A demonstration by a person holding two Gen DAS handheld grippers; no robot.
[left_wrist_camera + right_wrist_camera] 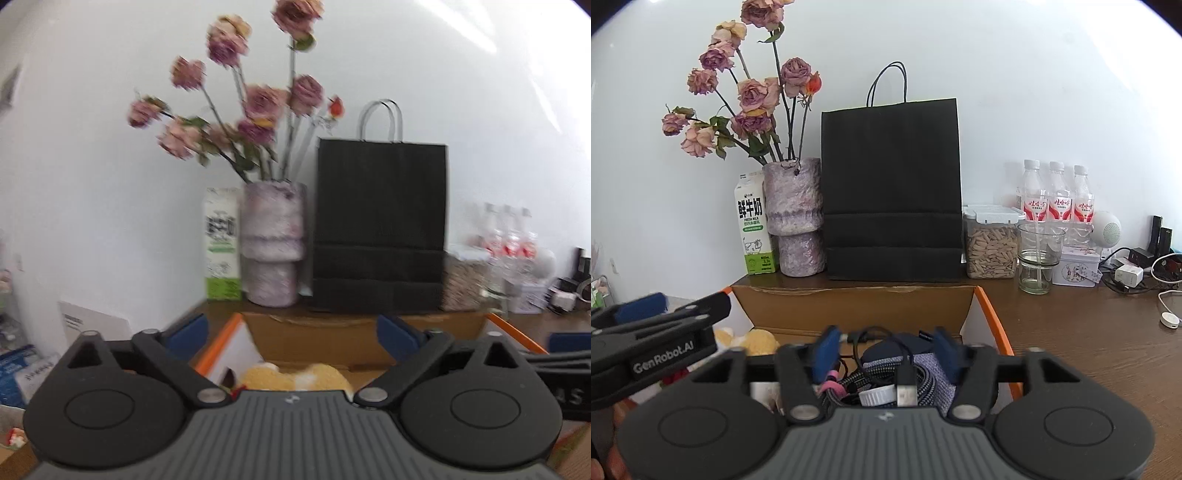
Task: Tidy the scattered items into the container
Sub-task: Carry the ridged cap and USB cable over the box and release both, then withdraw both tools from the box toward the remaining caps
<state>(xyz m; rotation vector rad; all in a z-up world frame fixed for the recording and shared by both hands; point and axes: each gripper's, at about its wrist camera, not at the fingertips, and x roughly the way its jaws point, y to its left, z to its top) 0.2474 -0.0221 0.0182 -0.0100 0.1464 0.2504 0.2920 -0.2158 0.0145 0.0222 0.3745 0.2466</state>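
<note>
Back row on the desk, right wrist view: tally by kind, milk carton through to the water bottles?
Milk carton: 1
Vase: 1
Black bag: 1
Seed jar: 1
Glass: 1
Water bottles: 3
Total: 8

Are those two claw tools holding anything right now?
No. The left gripper is open with nothing between its blue pads. The right gripper is open too, above cables and a pouch in the cardboard box, gripping neither.
</note>
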